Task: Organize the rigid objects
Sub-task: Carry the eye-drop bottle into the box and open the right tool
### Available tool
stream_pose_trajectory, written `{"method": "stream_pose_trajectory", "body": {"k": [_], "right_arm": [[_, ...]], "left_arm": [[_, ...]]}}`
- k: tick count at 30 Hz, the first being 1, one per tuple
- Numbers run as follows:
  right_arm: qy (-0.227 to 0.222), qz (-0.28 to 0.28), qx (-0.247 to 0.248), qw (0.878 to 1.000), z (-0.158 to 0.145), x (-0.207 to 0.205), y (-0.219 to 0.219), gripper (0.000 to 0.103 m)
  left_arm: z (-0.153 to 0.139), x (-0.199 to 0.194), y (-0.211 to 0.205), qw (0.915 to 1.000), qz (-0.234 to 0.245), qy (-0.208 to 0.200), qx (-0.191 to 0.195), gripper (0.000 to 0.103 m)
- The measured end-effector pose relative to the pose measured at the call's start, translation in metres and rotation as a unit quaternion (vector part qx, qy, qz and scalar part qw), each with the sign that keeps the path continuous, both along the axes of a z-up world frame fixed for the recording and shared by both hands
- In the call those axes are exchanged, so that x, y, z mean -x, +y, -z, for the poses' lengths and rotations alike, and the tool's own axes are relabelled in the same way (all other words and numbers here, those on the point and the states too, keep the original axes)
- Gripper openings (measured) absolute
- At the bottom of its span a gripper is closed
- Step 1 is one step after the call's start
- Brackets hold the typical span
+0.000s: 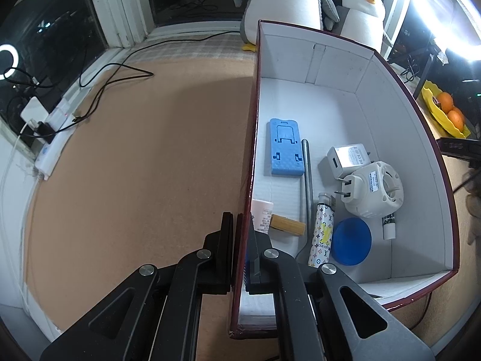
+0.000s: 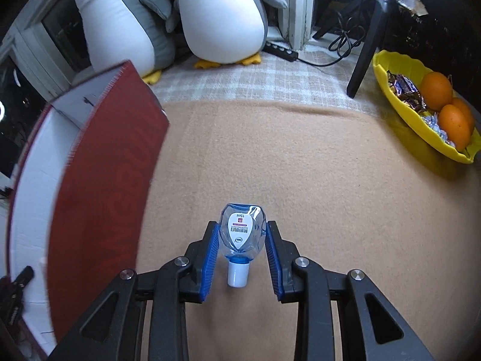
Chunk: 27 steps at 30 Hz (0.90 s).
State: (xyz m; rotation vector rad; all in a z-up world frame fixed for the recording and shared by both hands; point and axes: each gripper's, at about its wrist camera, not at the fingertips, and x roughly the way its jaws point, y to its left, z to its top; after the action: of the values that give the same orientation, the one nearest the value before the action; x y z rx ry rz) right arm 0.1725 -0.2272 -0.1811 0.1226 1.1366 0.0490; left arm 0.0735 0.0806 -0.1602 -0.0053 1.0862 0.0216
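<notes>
Surface: a tan felt-like cover (image 2: 300, 165) spreads wide, a pale checked cloth at its far edge; I can't say whether it's a bench under there.
Plush penguins: two big ones, the larger (image 2: 219, 15) and the smaller (image 2: 120, 24), sit at the back by the window frame.
Box: the dark red box (image 1: 354, 96) with white inner walls stands open on the cover, its red outer wall (image 2: 105, 195) filling the left of the right wrist view.
Yellow tray: over on the right, the tray (image 2: 390, 72) holds oranges and wrapped sweets, well apart from the box.
Left tool: and there it is, the left tool (image 1: 240, 240) clenched right on the box's near left wall, one finger outside, one inside.
Right tool: the right tool (image 2: 242, 252) grips a small clear bottle (image 2: 242, 231) by its sides, blue pads pressing in, white cap pointing back at the camera, above the bare cover just right of the box.
Inside the box: blue phone stand (image 1: 284, 147) by the left wall, a grey rod (image 1: 308, 180) beside it, white charger (image 1: 345, 159) touching a round white plug-in device (image 1: 375, 192).
Smaller bits: patterned lighter (image 1: 321, 234), blue round lid (image 1: 351, 240), small wooden piece (image 1: 288, 224).
</notes>
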Motion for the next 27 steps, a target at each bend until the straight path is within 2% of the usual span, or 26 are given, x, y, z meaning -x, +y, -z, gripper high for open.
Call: {"method": "stream_pose_trajectory", "body": {"k": [11,15,20,27], "right_arm": [[-0.074,-0.038,-0.042,0.996,-0.075,0.046,0.037,0.028],[-0.093,-0.064,-0.048,0.992,-0.093,0.060,0.059,0.028],[-0.108,-0.096,-0.049,0.988,-0.105,0.077,0.086,0.028],[-0.106,-0.121,-0.058,0.985,-0.105,0.088,0.112,0.028]], "left_arm": [[0.000,0.001,0.001,1.0000,0.007,-0.003,0.003,0.004],[0.000,0.000,0.001,0.9999,0.009,-0.004,0.005,0.004],[0.000,0.000,0.001,0.9999,0.012,-0.005,0.007,0.004],[0.000,0.000,0.002,0.9998,0.015,-0.006,0.008,0.004]]}}
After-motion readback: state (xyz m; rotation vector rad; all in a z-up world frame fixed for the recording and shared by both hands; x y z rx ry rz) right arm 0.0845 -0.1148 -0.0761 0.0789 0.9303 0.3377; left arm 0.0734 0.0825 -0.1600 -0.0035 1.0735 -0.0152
